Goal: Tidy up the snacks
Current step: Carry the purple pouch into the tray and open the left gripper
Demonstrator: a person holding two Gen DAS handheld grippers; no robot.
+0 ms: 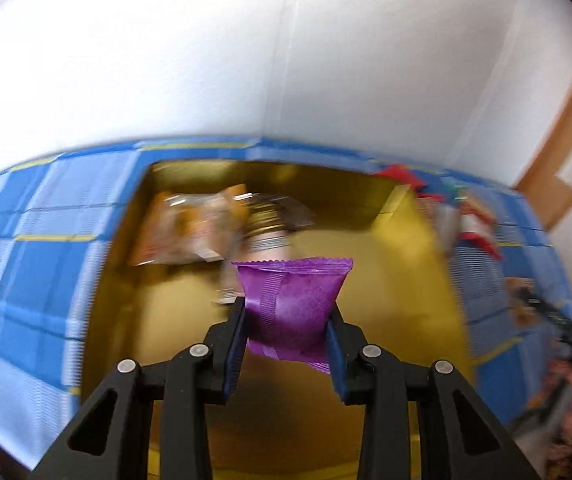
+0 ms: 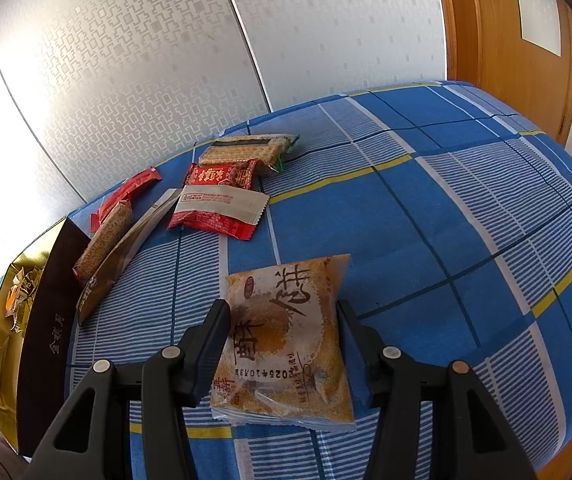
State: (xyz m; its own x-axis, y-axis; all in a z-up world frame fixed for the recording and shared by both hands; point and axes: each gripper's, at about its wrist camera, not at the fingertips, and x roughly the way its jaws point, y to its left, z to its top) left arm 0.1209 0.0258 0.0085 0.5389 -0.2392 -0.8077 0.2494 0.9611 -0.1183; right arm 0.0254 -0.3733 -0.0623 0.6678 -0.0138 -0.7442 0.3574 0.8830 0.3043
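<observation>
Bright daylight fills both views. The left wrist picture is smeared with motion blur, though the purple packet (image 1: 291,304) stays sharp. The right wrist picture is crisp. Edges bend round, with dark corners.

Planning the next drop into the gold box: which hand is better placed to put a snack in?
Left. Its tongs are shut on the purple packet, above the gold box. The right tongs only straddle the pastry packet lying on the blue cloth, beside the box.

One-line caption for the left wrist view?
Left gripper holds a purple snack packet above the gold box that already contains wrapped snacks.
</observation>
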